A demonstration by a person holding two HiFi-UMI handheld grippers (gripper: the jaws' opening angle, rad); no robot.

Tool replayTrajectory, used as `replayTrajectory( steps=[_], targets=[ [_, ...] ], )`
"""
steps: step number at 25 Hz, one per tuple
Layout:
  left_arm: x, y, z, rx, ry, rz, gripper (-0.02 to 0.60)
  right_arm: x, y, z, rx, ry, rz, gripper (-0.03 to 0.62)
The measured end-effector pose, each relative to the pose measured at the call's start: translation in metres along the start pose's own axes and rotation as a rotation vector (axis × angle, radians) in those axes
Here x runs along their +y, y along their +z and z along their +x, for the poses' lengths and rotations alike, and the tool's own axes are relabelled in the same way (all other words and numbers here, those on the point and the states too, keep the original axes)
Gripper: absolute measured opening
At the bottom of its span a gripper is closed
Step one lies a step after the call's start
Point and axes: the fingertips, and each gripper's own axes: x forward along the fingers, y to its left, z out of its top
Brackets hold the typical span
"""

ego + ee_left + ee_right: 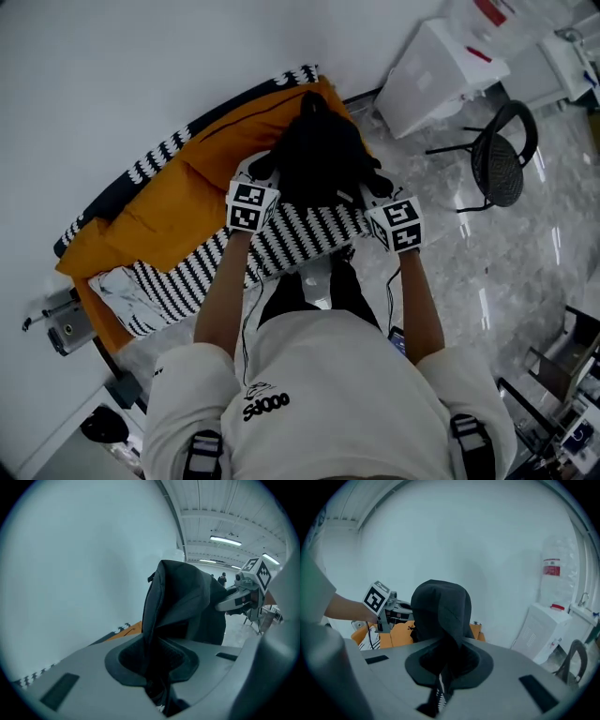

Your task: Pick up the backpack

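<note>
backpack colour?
Black. The backpack shows best in the head view, against the orange quilt.

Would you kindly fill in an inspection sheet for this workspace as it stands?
Surface: bed with orange blanket and striped cover.
Job's things: black backpack, hanging from both grippers over the bed.
Clutter: grey device at the bed's left end.
Grippers: left gripper and right gripper both shut on backpack fabric.
Cables: thin cable beside the left forearm.
Surroundings: white wall, chair, dispenser, glossy floor.
</note>
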Motion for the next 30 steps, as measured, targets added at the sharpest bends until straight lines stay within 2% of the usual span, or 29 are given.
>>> replayTrajectory(
  steps=[9,14,17,24,30],
  targets=[
    [-0.003,0.071,-0.055,-0.108,0.034,0.017,0.066,0.008,0.074,-0.048,-0.063,-0.020,-0.083,0.043],
    [-0.007,0.102,-0.085,-0.197,0.024,0.035,0.066,0.011,0.106,-0.069,-0.110,-0.017,-0.050,0.043],
    [-0.007,0.118,-0.102,-0.232,0.035,0.051,0.064,0.016,0.124,-0.080,-0.140,-0.018,-0.072,0.043],
    [0.004,0.150,-0.141,-0.302,0.083,0.097,0.064,0.033,0.167,-0.094,-0.214,-0.004,-0.180,0.043],
    [0.017,0.173,-0.176,-0.347,0.166,0.123,0.064,0.051,0.200,-0.102,-0.276,0.020,-0.207,0.043]
  ],
)
